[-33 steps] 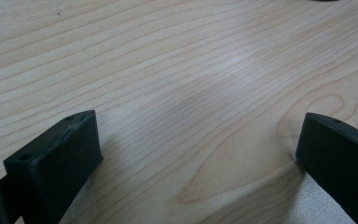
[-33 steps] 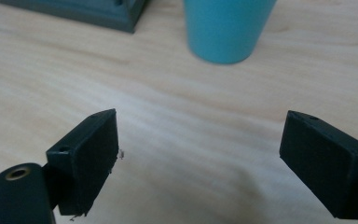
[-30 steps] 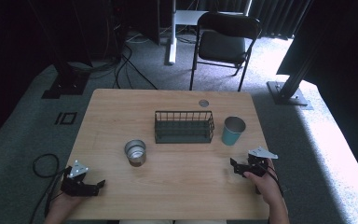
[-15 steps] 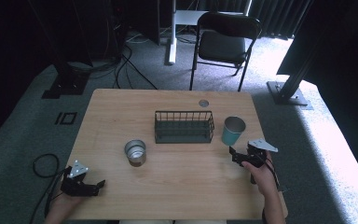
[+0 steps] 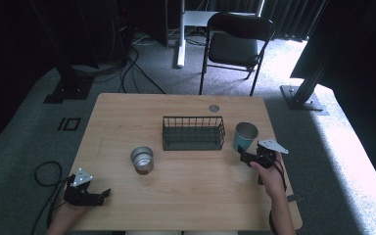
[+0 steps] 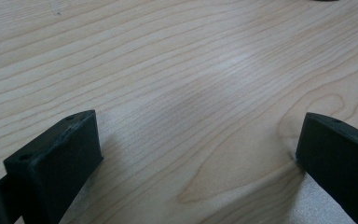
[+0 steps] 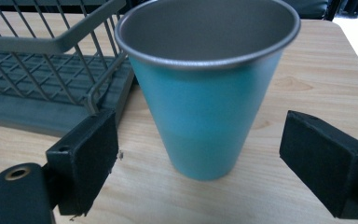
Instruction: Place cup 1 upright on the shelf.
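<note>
At the near left corner of the pale wooden tabletop (image 5: 186, 196), the left tool (image 5: 100, 194) rests low, jaws spread wide, nothing between them; no shift from a second ago. In the left gripper view only bare wood grain lies between its black pads (image 6: 58, 158).

Near right: the right tool (image 5: 243, 155) has advanced from the near right edge toward the teal tapered metal cup (image 5: 245, 136) over the last second. Now it sits just in front of the cup's base. Jaws released, one on either side of the cup in the right gripper view, neither pad (image 7: 86, 154) touching the wall yet. Judgement: approach is nearly finished; closing on the lower teal wall (image 7: 205, 116) looks like the next step.

Mid tabletop: short steel cup (image 5: 142, 159), upright, well apart from both tools. Beyond it, dark wire basket (image 5: 193, 133), empty as far as visible, with the teal cup standing just beside its right end.

Far edge: small round grey cap (image 5: 214, 108) set in the tabletop.

Count: two tools, two cups, one basket, one cap. Black folding chair (image 5: 235, 46) on the carpet beyond.
</note>
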`<state>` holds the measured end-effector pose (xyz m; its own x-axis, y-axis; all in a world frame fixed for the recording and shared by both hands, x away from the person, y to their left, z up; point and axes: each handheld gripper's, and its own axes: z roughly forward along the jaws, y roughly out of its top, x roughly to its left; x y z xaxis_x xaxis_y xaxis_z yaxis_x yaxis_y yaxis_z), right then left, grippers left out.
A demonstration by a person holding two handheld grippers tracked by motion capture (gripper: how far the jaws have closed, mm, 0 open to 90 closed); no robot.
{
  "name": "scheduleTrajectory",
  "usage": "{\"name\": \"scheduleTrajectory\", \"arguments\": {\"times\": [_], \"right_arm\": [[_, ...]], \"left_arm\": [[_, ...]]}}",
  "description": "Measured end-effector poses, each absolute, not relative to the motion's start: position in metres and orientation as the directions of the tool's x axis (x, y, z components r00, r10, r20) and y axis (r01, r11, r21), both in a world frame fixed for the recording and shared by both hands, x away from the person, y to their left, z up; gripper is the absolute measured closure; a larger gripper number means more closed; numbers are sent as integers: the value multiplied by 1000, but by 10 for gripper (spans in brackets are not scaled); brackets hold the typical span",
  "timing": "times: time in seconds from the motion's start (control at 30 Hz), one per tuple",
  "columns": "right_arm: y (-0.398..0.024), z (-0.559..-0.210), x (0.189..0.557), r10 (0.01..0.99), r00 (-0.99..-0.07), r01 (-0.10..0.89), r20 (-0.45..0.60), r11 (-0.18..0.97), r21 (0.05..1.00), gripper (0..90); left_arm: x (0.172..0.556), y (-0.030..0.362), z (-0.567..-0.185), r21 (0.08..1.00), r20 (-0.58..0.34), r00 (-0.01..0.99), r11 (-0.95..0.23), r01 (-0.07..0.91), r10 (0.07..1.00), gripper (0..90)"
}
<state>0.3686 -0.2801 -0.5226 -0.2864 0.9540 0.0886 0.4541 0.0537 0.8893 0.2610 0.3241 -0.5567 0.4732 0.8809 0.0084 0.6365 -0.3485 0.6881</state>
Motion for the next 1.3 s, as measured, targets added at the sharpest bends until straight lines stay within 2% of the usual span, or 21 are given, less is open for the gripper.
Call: {"name": "scheduleTrajectory", "arguments": {"times": [0.77, 1.3], "right_arm": [[-271, -523, 392, 966, -230, 411, 122, -17, 912, 112], [-263, -522, 402, 972, -206, 364, 109, -28, 931, 112]], "left_arm": [[261, 324, -557, 688, 9, 473, -348, 637, 881, 5], [261, 324, -557, 688, 9, 473, -348, 637, 881, 4]]}}
